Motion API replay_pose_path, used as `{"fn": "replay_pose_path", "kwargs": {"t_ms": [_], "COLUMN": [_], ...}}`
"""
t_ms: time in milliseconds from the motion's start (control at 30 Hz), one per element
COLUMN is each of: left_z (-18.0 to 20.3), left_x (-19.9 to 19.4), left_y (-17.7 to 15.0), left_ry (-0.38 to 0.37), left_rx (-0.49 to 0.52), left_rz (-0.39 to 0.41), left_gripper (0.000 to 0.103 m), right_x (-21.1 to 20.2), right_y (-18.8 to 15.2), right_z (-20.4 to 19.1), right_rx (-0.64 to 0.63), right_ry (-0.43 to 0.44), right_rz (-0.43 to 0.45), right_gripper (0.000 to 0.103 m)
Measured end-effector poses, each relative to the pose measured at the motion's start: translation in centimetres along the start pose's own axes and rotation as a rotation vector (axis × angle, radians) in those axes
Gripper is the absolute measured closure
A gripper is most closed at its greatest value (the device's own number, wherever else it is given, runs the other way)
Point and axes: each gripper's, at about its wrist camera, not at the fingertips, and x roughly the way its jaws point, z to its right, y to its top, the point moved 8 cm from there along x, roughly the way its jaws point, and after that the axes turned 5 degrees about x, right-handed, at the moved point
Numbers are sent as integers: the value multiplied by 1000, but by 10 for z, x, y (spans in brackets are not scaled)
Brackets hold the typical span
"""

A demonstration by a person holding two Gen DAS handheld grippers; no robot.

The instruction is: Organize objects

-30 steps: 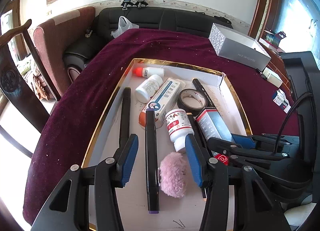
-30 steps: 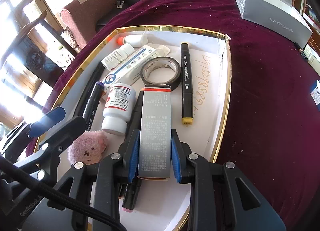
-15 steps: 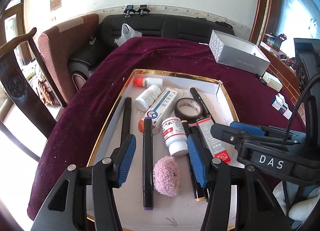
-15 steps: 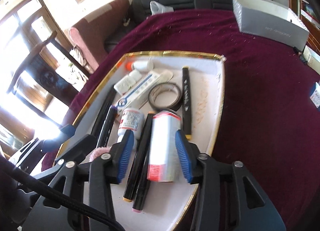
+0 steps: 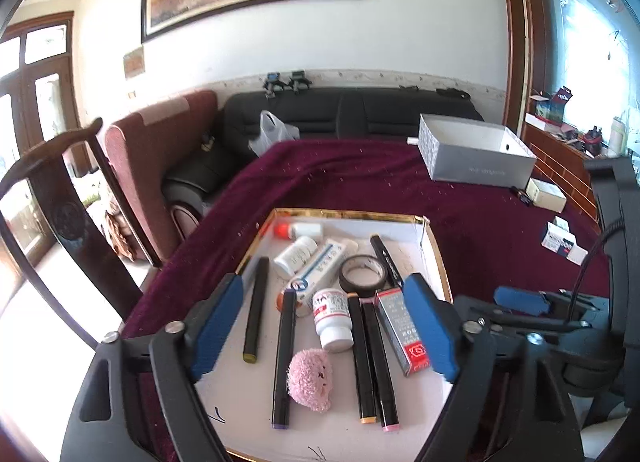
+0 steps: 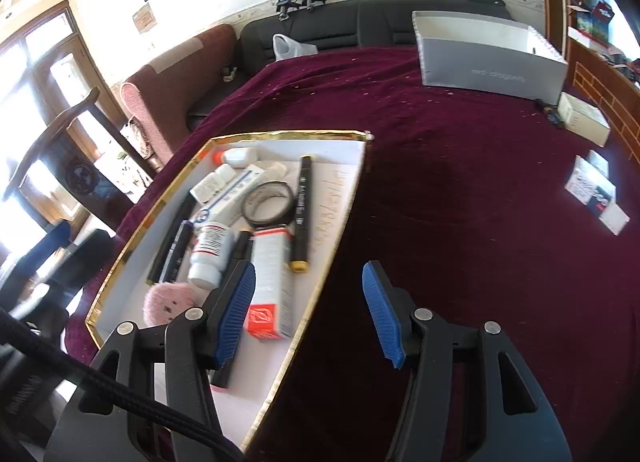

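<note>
Left gripper (image 5: 326, 328): jaws opening, now wide apart, blue pads (image 5: 216, 326) clear of everything, nothing clamped, tilted moderately downward. Right gripper (image 6: 310, 314): jaws also opening, narrower spread than the left, nothing pressed between its pads (image 6: 382, 316), pitched more steeply down. In the left wrist view the right gripper sits to the right and level with it, seen side-on. Both grippers empty.
</note>
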Motion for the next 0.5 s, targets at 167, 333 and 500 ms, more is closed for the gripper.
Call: {"fn": "replay_pose_path", "kwargs": {"t_ms": [167, 333, 500], "left_z": [0, -3, -14], "left_x": [-11, -7, -11], "left_y": [4, -5, -9], "left_ry": [92, 56, 76], "left_rx": [21, -30, -70], "left_rz": [35, -13, -12], "left_gripper": [16, 15, 14], "right_x": [-11, -25, -31], "right_y": [-3, -7, -10], "right_z": [6, -2, -7], "right_rx": [-41, -97, -120], "right_ry": [-46, -92, -133], "right_rz": [34, 95, 141], "right_gripper": [41, 31, 25]}}
